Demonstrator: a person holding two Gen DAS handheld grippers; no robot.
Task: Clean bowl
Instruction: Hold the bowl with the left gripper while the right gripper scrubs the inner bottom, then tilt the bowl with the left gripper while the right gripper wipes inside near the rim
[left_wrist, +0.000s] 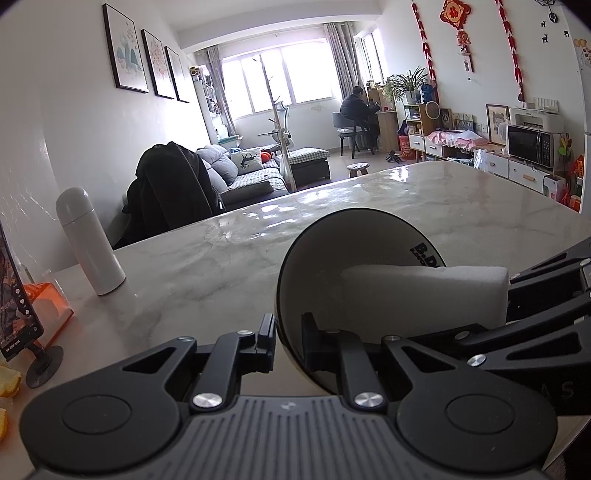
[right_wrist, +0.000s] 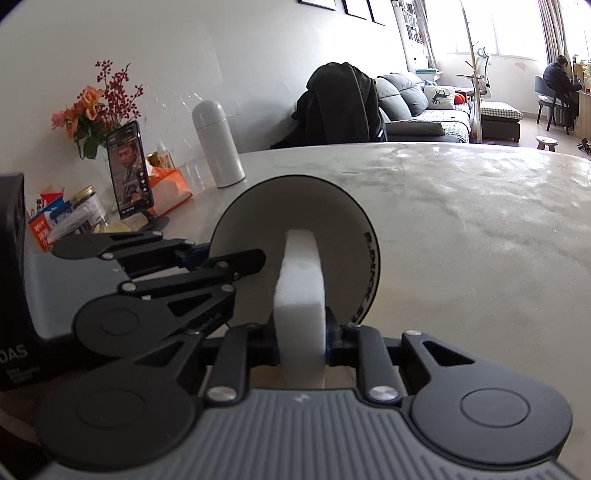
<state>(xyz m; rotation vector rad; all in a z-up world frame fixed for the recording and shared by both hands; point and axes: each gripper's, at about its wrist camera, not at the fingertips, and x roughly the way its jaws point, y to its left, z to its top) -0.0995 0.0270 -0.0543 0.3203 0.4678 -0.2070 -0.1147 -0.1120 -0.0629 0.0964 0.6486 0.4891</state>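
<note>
A bowl (left_wrist: 332, 266) with a black outside, grey-white inside and black lettering on its rim is held tilted on its side above the marble table (left_wrist: 221, 251). My left gripper (left_wrist: 288, 343) is shut on the bowl's near rim. My right gripper (right_wrist: 301, 343) is shut on a white sponge block (right_wrist: 301, 295), which reaches into the bowl (right_wrist: 258, 221) and presses against its inner wall. The sponge (left_wrist: 424, 291) and the right gripper's arms (left_wrist: 546, 295) enter the left wrist view from the right. The left gripper (right_wrist: 199, 258) shows at the bowl's left rim in the right wrist view.
A white thermos (left_wrist: 88, 240) stands at the table's left, near the wall. A phone on a stand (right_wrist: 129, 170), an orange tissue box (right_wrist: 170, 188), flowers (right_wrist: 96, 107), jars and boxes crowd the left end. A chair draped with a black coat (left_wrist: 170, 188) stands behind the table.
</note>
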